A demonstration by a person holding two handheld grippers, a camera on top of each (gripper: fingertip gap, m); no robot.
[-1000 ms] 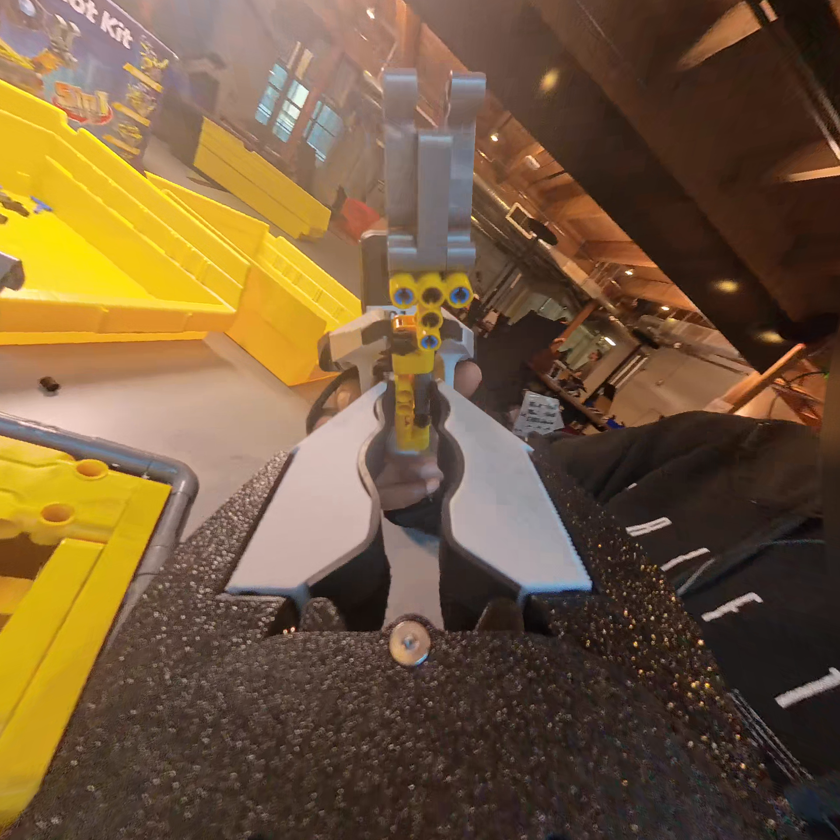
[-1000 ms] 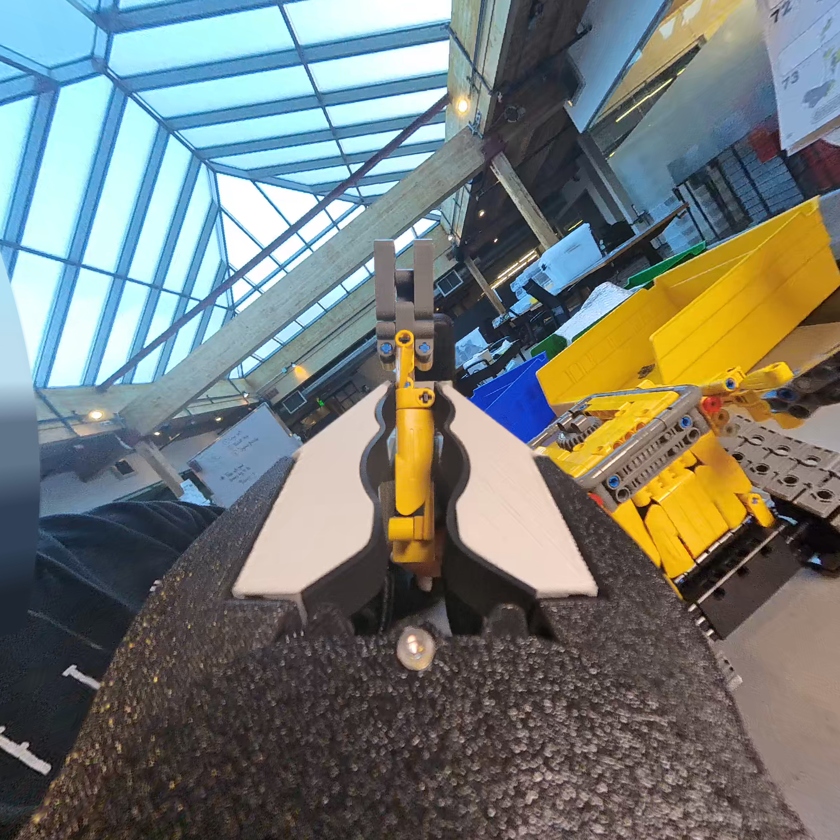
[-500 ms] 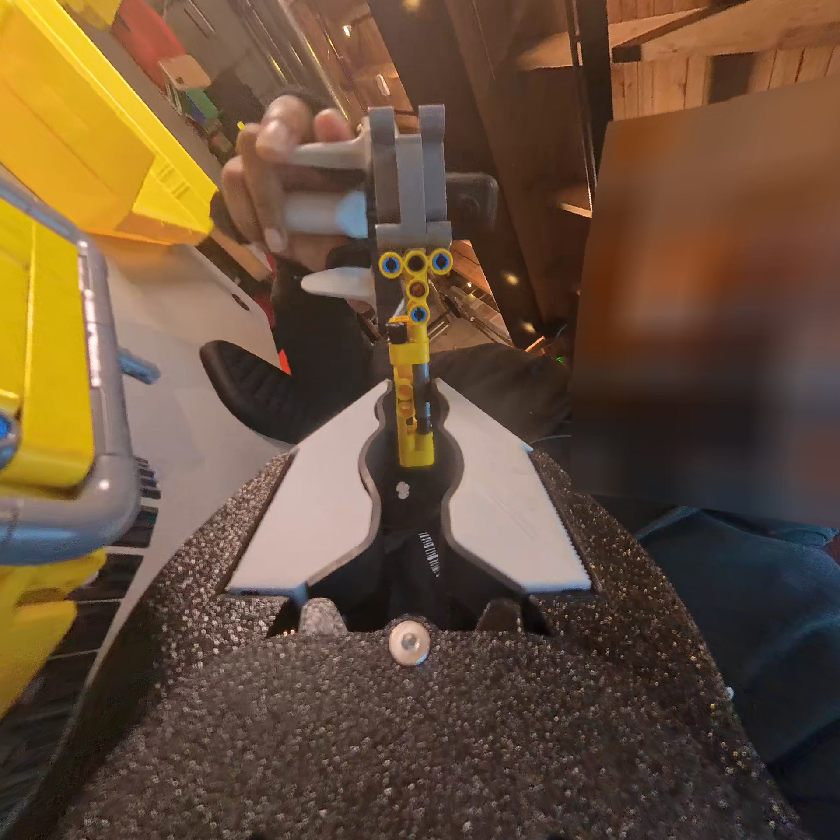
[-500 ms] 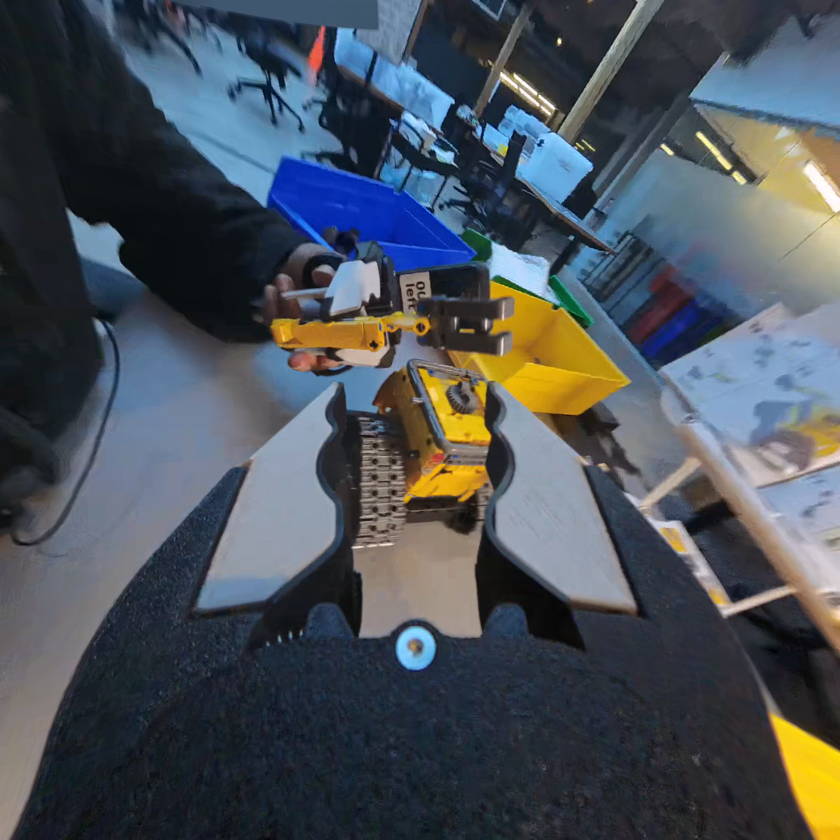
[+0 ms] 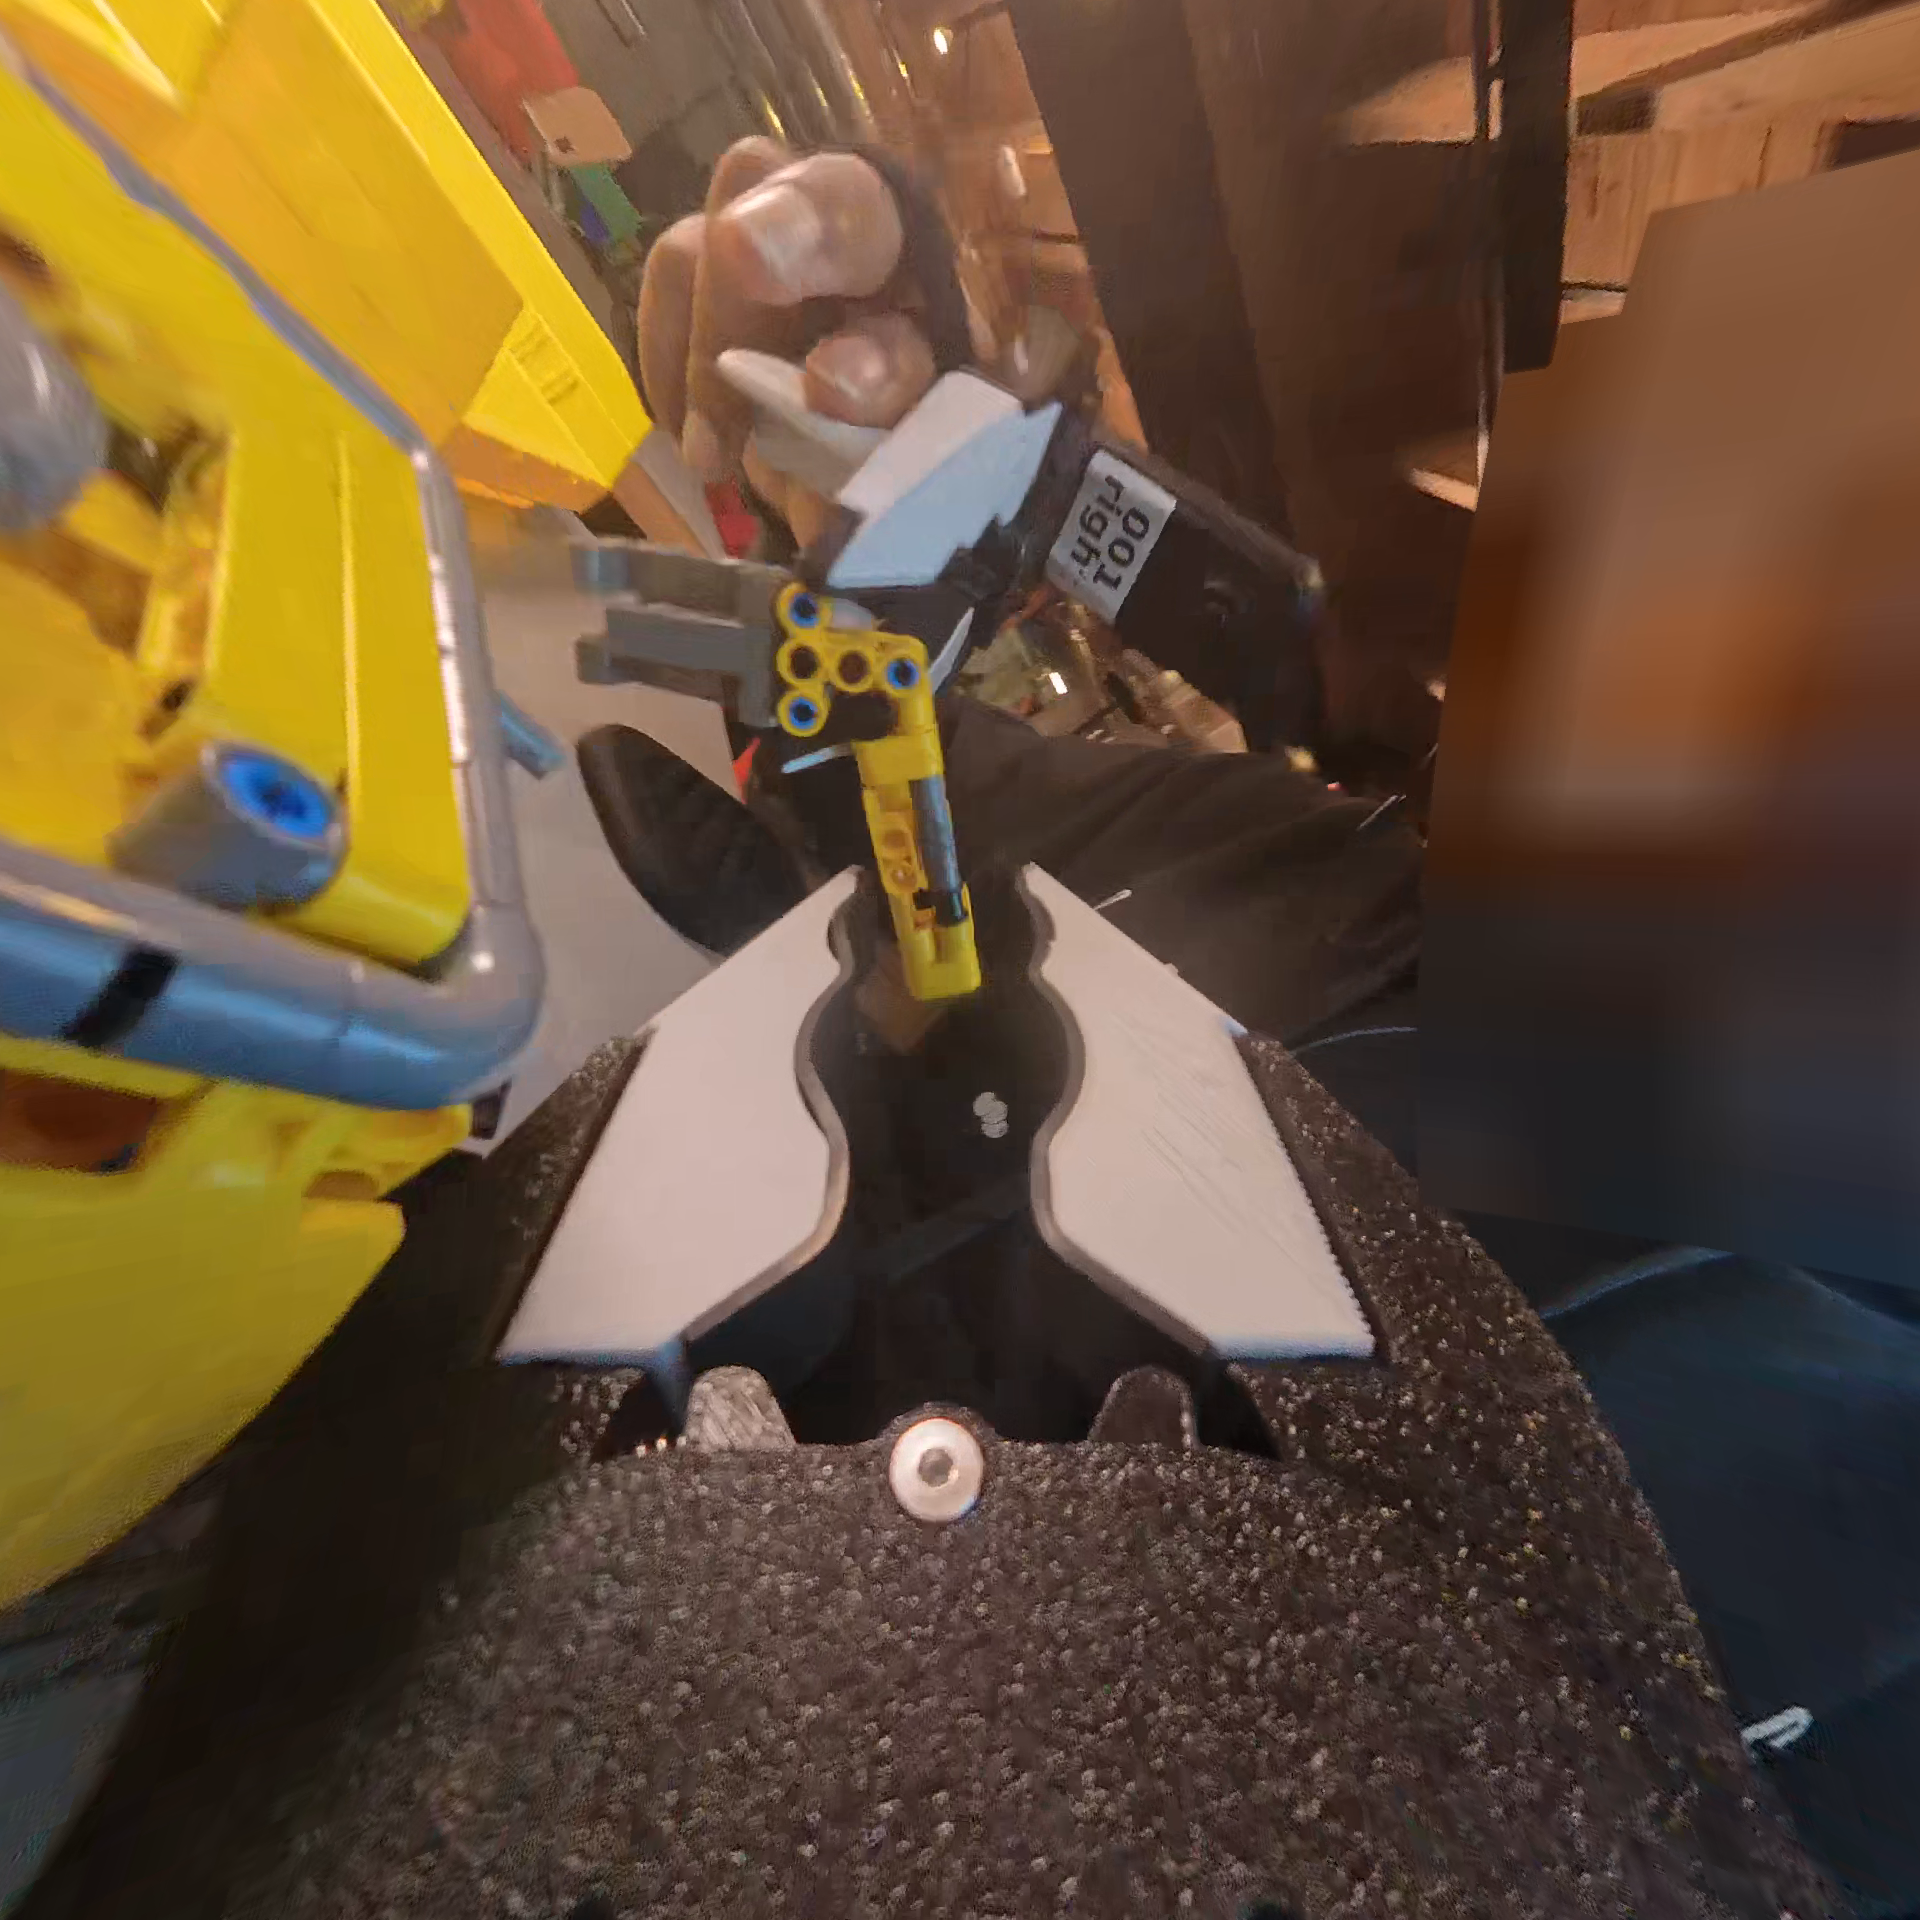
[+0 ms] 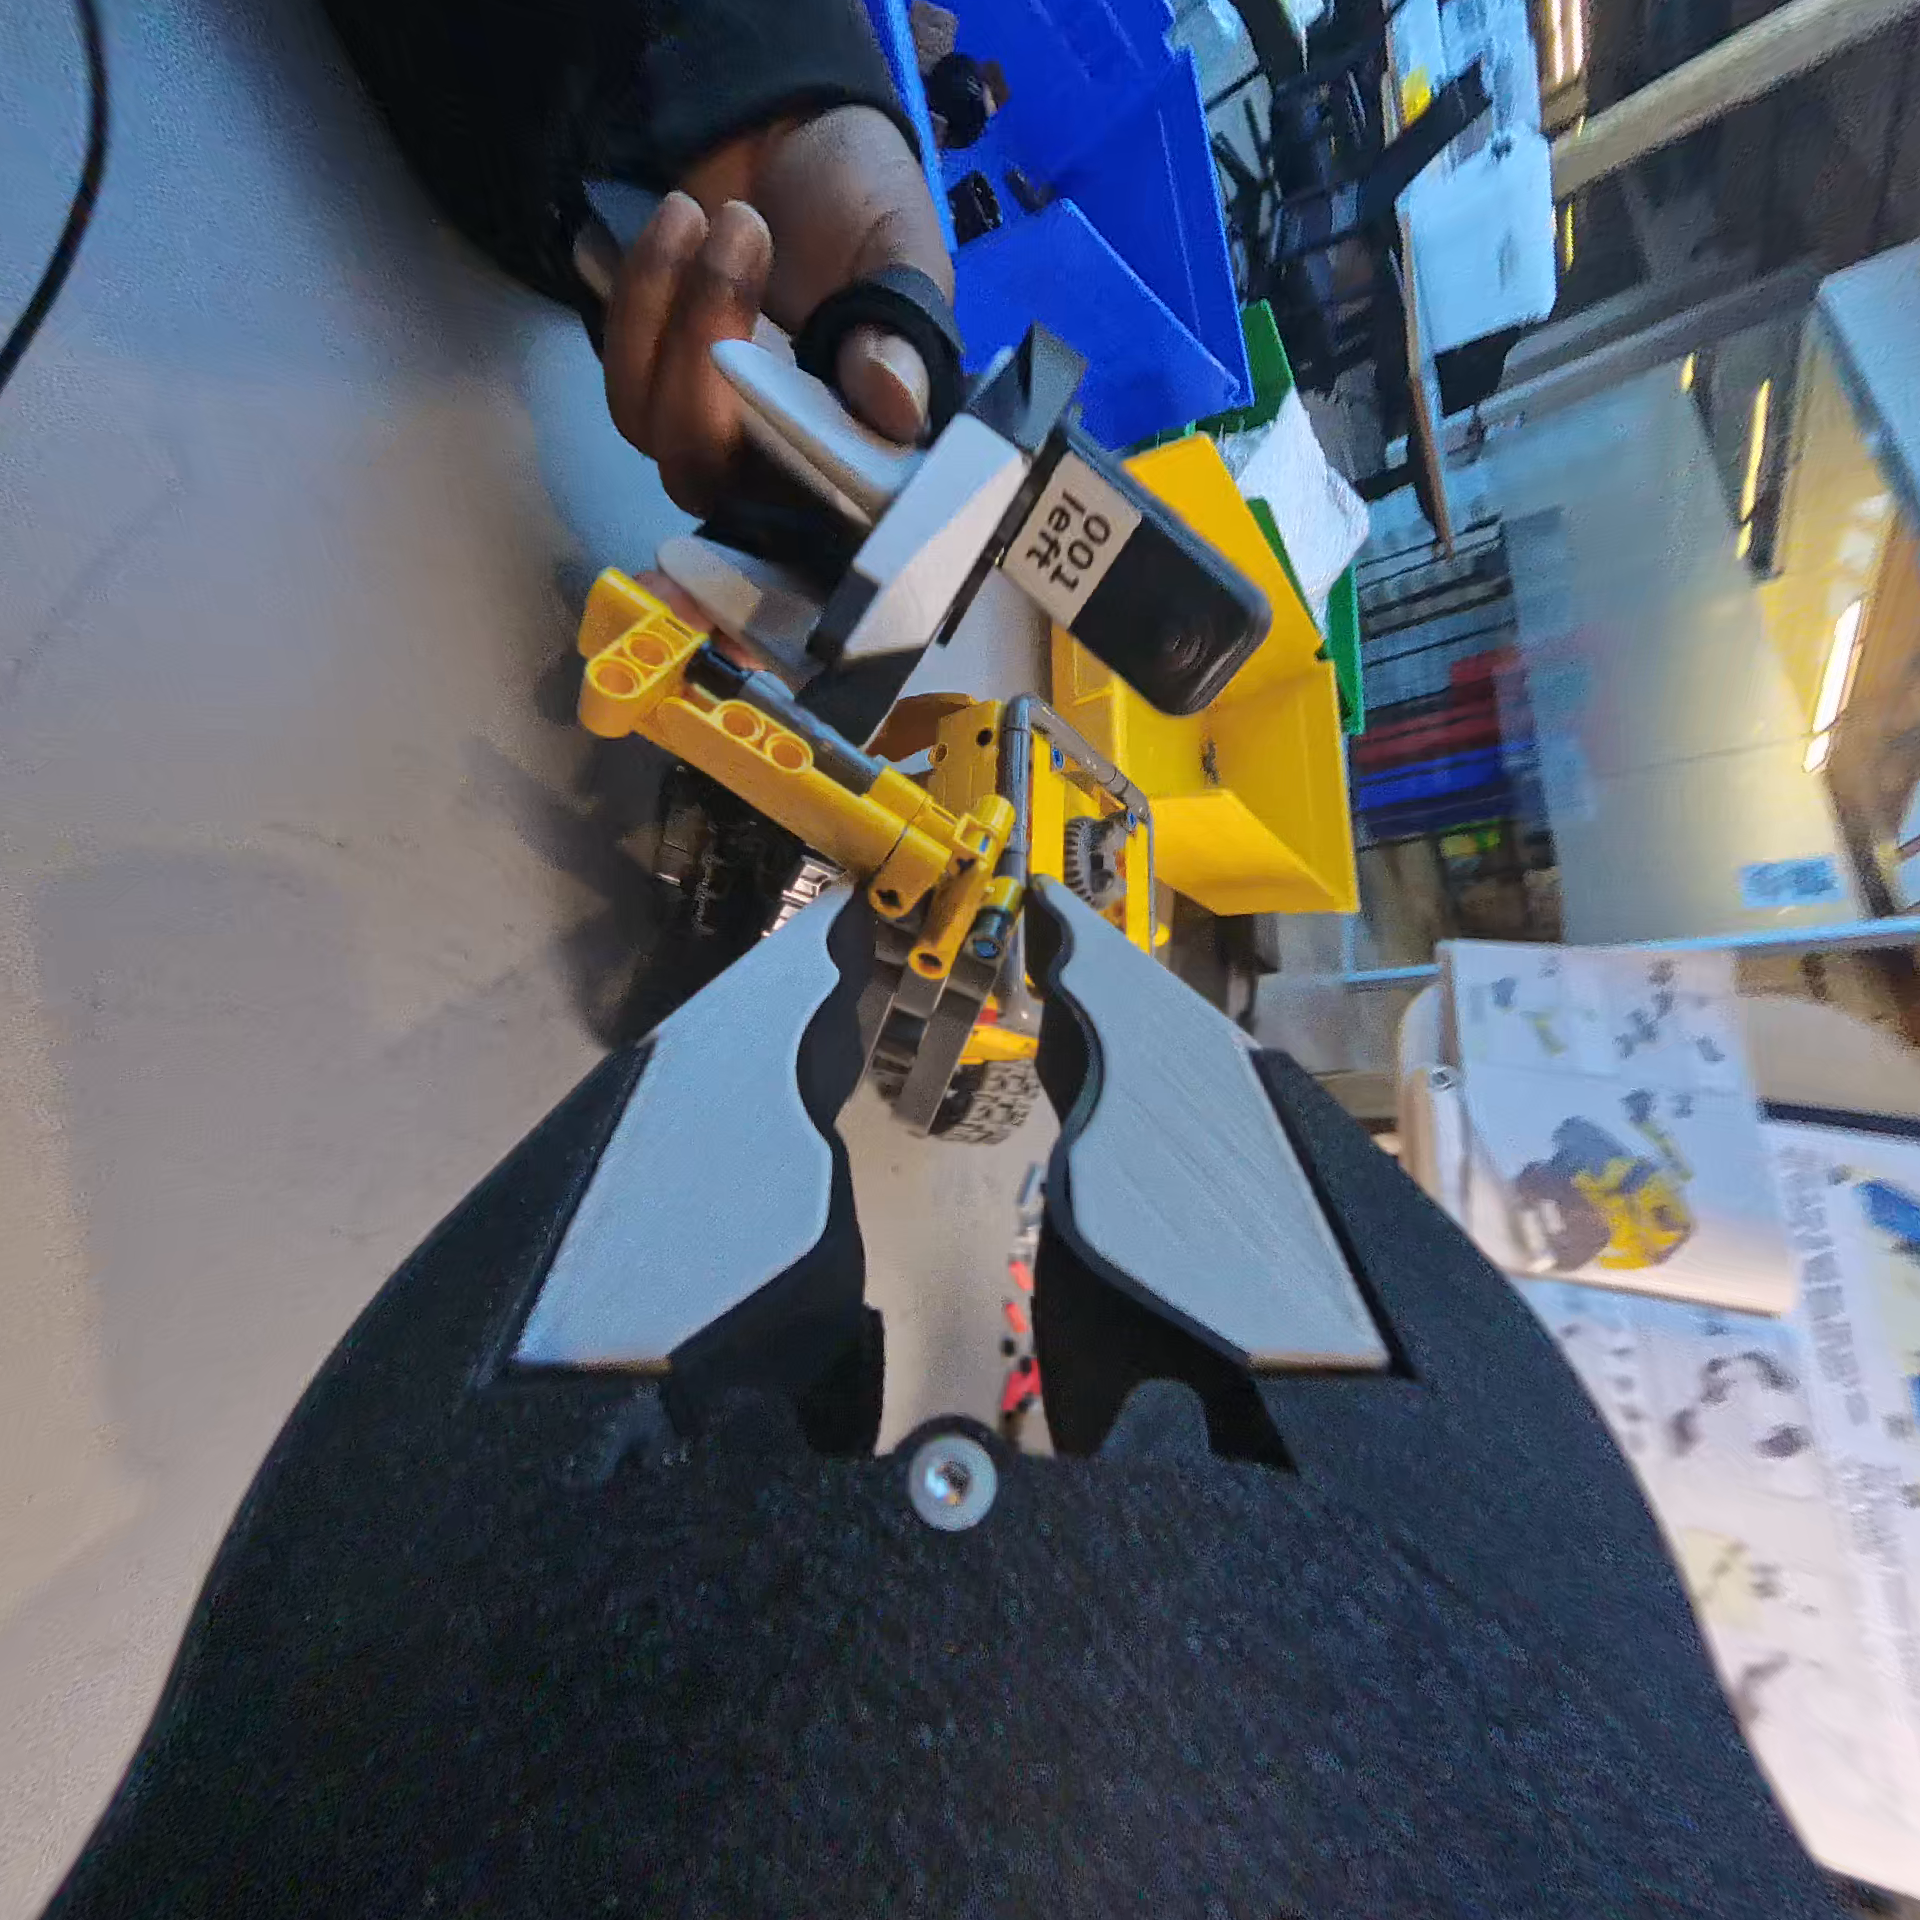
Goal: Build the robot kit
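A yellow beam arm point(image 5: 914, 831) with a grey claw point(image 5: 675, 634) on its far end hangs between both grippers. My left gripper point(image 5: 940, 883) has its jaws slightly apart, loose around the arm's near end, and the arm sits tilted in the gap. My right gripper point(image 6: 940, 899) is closed on the grey claw point(image 6: 925, 1039) end, and the arm point(image 6: 769, 758) runs off up-left to the left gripper's fingers point(image 6: 748, 592). The claw is now bent sideways to the arm. A yellow tracked brick model point(image 5: 312, 623) stands close on the left, behind the arm in the right wrist view point(image 6: 956, 748).
The grey table point(image 6: 260, 727) carries a yellow bin point(image 6: 1247, 790), a blue bin point(image 6: 1091, 312) farther back, and building instruction sheets point(image 6: 1610, 1122) on the right. Small loose parts point(image 6: 1023, 1340) lie under the right gripper. A person's hand point(image 5: 779, 239) holds the right gripper. The grippers' ends are close to 5 cm from one another.
The right gripper let go of the arm, swung round, then closed on the claw end. The claw folded sideways. The left jaws widened a little, and the model came closer.
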